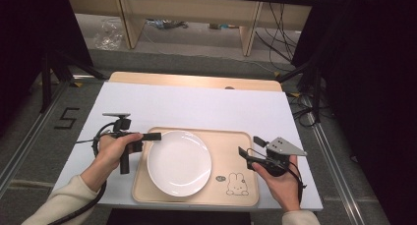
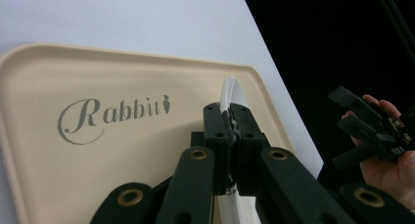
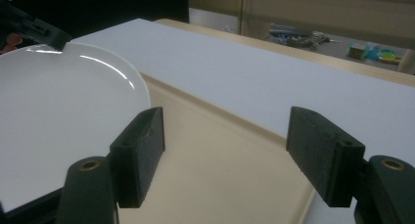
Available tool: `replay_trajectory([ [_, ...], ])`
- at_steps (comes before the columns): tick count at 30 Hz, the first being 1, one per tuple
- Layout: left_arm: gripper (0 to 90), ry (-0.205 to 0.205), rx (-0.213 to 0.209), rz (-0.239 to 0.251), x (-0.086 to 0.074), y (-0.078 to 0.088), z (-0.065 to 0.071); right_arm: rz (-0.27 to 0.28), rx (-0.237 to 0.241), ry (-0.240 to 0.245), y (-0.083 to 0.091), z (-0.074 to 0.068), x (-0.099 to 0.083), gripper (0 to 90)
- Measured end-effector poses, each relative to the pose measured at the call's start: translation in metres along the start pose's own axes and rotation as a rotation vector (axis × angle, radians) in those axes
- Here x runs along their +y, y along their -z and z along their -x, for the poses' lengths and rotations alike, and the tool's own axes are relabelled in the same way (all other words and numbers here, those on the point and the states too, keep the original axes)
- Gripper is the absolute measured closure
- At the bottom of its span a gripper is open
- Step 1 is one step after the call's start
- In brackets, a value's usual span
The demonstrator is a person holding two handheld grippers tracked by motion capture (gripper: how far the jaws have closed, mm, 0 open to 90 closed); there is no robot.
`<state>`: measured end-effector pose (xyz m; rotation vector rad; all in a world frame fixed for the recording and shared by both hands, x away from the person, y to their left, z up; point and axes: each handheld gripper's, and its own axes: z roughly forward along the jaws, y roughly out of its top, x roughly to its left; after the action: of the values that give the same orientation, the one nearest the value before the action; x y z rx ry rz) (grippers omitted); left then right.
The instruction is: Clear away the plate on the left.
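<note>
Left gripper [image 2: 230, 121] pinches rim of white plate [image 1: 179, 162], which sits on beige tray [image 1: 231, 139]. Right gripper [image 3: 225, 150] hangs spread near the tray's right edge, empty. Grasp step apparently done; next calls for a level lift.

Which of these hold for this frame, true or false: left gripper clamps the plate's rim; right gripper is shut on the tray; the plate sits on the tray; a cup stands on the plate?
1. The left gripper is clamped on the white plate at its rim. True.
2. The right gripper is shut on the tray. False: its jaws stand open, with nothing between them.
3. The plate sits on the tray. True.
4. A cup stands on the plate. False: the plate is bare.
</note>
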<state>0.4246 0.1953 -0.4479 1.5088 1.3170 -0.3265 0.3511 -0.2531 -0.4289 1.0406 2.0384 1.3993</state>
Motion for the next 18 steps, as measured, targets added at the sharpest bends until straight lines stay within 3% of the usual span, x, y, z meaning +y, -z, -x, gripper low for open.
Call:
replay_trajectory([
  [5,86.5,0.003,0.004,-0.003,-0.0011,-0.0036,0.0003,0.015,0.004,0.003,-0.0017,0.0002,-0.0004,31.4],
  [8,86.6,-0.001,0.003,-0.007,-0.0012,-0.0043,0.0002,-0.003,-0.004,0.017,0.0001,0.0007,0.0002,31.4],
  [9,86.6,-0.008,0.012,-0.006,-0.0014,-0.0054,0.0006,0.017,0.004,0.010,-0.0019,0.0005,-0.0004,31.4],
  [18,87.1,-0.048,0.030,-0.018,-0.0020,-0.0095,-0.0050,0.003,-0.003,-0.011,-0.0009,-0.0005,-0.0006,31.4],
])
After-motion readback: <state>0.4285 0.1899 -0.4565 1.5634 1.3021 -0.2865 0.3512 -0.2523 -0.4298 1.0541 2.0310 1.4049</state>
